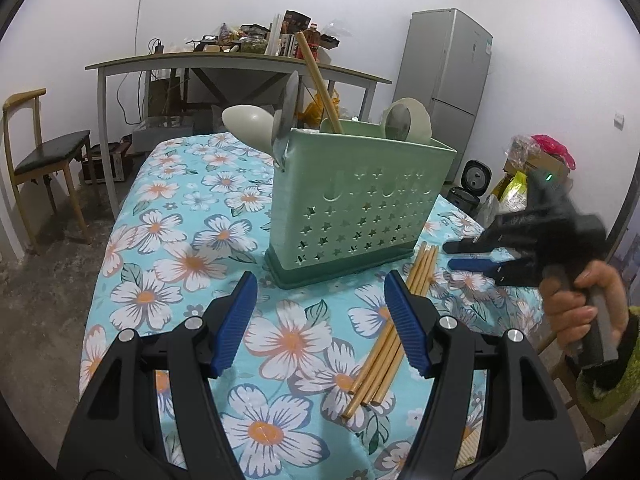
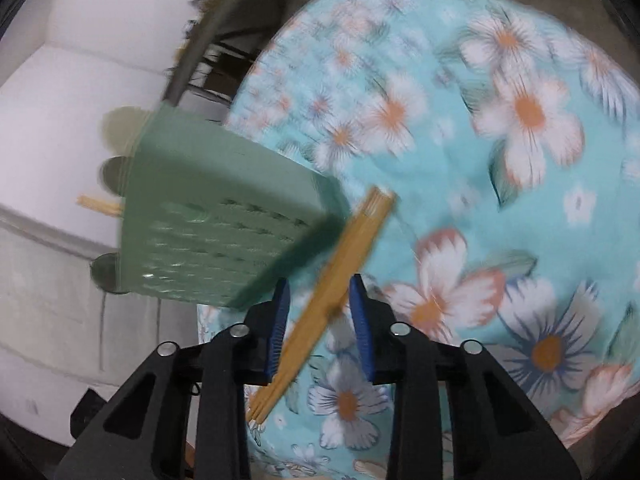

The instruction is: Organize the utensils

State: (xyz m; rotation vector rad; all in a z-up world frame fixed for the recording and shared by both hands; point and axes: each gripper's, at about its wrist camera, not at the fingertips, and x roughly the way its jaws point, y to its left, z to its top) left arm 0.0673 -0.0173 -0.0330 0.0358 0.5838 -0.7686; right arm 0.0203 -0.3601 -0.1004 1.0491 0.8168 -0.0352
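Chopsticks: four bamboo ones lying loose on flowery cloth just right of one mint plastic holder with star cutouts, plus one more stick and three spoon heads poking out the top. Left gripper tilted down, blue ribbed pads wide apart over bare cloth, nothing between. Right gripper angled down at the bundle, pads narrow either side of the sticks with gaps showing, not pinching, pretty blurry, one hand wrapped round its handle.
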